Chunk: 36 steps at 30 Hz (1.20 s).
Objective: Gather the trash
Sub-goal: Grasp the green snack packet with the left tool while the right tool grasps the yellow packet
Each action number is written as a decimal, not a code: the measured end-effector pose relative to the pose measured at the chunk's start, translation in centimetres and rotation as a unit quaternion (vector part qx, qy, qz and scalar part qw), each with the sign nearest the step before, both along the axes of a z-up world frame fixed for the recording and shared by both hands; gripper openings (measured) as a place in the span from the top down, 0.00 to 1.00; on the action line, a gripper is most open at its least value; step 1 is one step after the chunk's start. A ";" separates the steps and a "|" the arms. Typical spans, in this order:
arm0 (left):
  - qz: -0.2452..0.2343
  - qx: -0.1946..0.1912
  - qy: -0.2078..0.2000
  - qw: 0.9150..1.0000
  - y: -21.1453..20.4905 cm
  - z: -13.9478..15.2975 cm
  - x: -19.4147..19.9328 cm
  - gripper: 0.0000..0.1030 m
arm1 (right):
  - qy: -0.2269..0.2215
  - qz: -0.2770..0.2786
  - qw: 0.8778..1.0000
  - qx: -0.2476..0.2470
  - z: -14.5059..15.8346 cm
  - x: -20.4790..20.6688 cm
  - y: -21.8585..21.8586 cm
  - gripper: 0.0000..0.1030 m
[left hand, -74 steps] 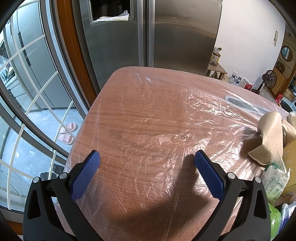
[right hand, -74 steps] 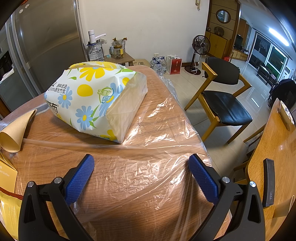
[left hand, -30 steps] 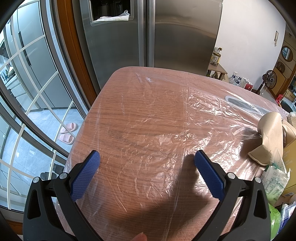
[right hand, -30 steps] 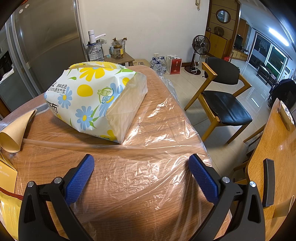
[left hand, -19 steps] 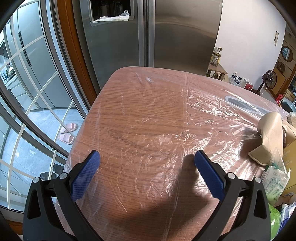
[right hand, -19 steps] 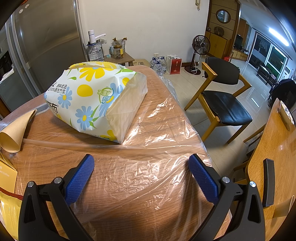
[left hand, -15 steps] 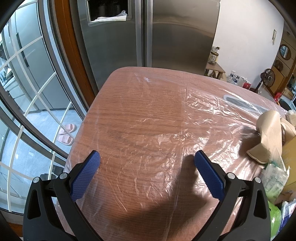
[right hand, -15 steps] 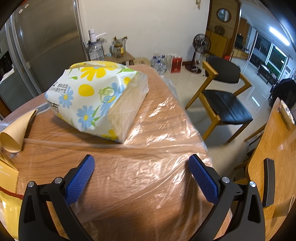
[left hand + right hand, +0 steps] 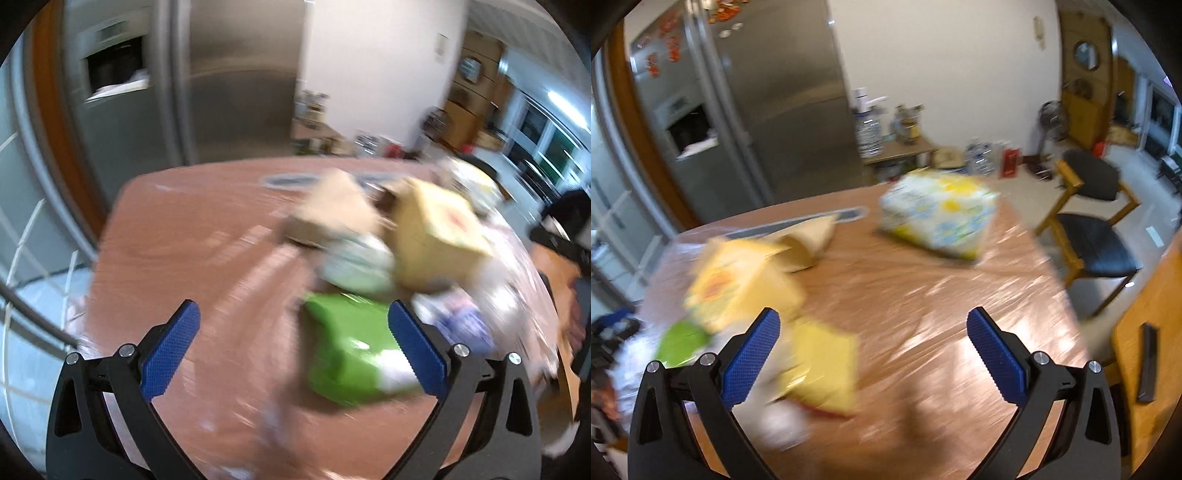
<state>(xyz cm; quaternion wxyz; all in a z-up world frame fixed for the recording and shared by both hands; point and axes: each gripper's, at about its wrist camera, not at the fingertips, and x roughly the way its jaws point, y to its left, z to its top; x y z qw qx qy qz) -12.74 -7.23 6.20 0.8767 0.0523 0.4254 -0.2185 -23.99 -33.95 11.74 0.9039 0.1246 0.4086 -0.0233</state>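
Both views are motion-blurred. My left gripper (image 9: 293, 345) is open above the plastic-covered wooden table (image 9: 177, 236); a green packet (image 9: 343, 354) lies just inside its right finger. Beyond it sit a pale crumpled wrapper (image 9: 356, 267), a yellow carton (image 9: 439, 236) and a tan paper cone (image 9: 332, 206). My right gripper (image 9: 873, 352) is open and empty over the same table (image 9: 923, 295). Near its left finger lie a flat yellow packet (image 9: 822, 369), the yellow carton (image 9: 738, 280), the green packet (image 9: 681, 341) and the paper cone (image 9: 809, 240). A flowered tissue pack (image 9: 938, 214) rests farther back.
A steel fridge (image 9: 757, 110) stands behind the table. A wooden chair with a black seat (image 9: 1093, 240) is at the right, beside a second wooden surface holding a dark remote (image 9: 1147, 365). Water bottles (image 9: 868, 129) and a side table line the back wall.
Both grippers have pulled back and swung towards each other's side, so the pile of cartons and packets now fills both views. Jaws stay open.
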 end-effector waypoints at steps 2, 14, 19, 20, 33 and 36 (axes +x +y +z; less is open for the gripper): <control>-0.023 0.006 0.004 1.000 -1.6 -0.7 -0.8 0.01 | 0.006 0.015 1.000 0.008 -0.4 -0.3 1.2 0.04; -0.049 0.029 0.035 0.998 -4.6 -4.0 0.6 0.02 | 0.083 0.026 0.995 0.040 -5.3 1.2 0.3 0.13; -0.041 0.040 0.055 0.997 -3.2 -4.9 1.3 0.10 | 0.095 0.027 0.991 0.086 -6.0 2.7 -0.3 0.14; -0.038 0.045 0.053 0.997 -2.9 -5.0 1.3 0.10 | 0.091 0.026 0.992 0.084 -5.5 2.7 -0.5 0.14; -0.054 0.090 0.028 0.994 -3.6 -5.6 0.5 0.10 | 0.119 0.081 0.988 -0.059 -5.0 5.2 1.0 0.14; -0.054 0.097 0.030 0.993 -3.7 -5.7 0.5 0.10 | 0.126 0.089 0.986 -0.057 -5.3 6.3 1.2 0.14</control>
